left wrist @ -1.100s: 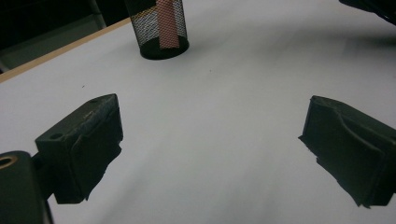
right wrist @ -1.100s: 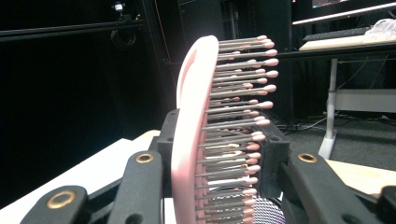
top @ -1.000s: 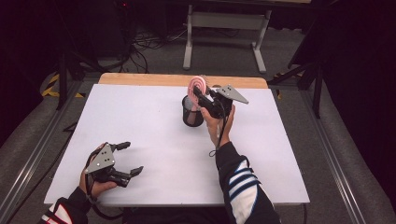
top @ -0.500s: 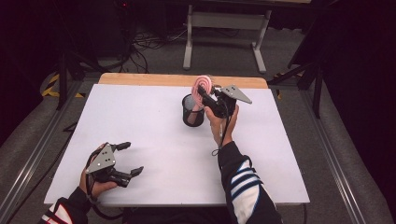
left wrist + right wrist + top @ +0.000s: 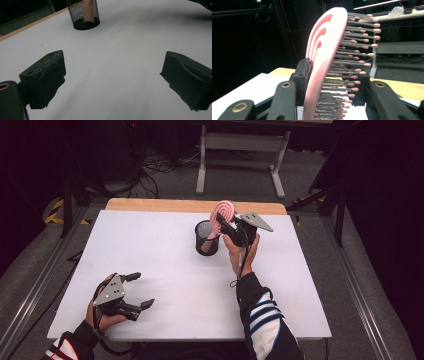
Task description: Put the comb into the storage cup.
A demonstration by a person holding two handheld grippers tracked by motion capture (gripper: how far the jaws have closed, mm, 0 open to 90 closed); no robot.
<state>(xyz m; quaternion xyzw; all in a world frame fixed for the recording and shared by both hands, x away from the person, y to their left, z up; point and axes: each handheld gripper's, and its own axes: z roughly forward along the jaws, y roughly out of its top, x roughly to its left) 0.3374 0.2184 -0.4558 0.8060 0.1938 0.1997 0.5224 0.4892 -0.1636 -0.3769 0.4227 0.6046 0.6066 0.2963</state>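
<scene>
At about 7 o'clock on the white counter (image 5: pixel 165 270), near its front edge, the left gripper (image 5: pixel 142 292) rests in the person's left hand (image 5: pixel 102 312). Its jaws stand wide apart and hold nothing; in the left gripper view the two black pads (image 5: pixel 43 75) frame bare white surface, with the mesh cup (image 5: pixel 83 13) standing beyond them toward 12 o'clock and a pink handle showing through its mesh.

Toward 1 o'clock on the counter stands the black mesh cup (image 5: pixel 206 238), upright, well apart from the left gripper. Rising out of it, tilted a little toward 1 o'clock, is the pink hairbrush (image 5: pixel 221 215), handle down inside the cup and round head above the rim.

Just beside the cup at 3 o'clock, the right gripper (image 5: pixel 227 222) is held in the person's right hand (image 5: pixel 242 252), the striped sleeve (image 5: pixel 265 325) trailing back to 6 o'clock. Its jaws are closed on the head of the hairbrush (image 5: pixel 322 62): in the right gripper view one pad presses the smooth pink back, the other sits among the bristles (image 5: pixel 352 50).
</scene>
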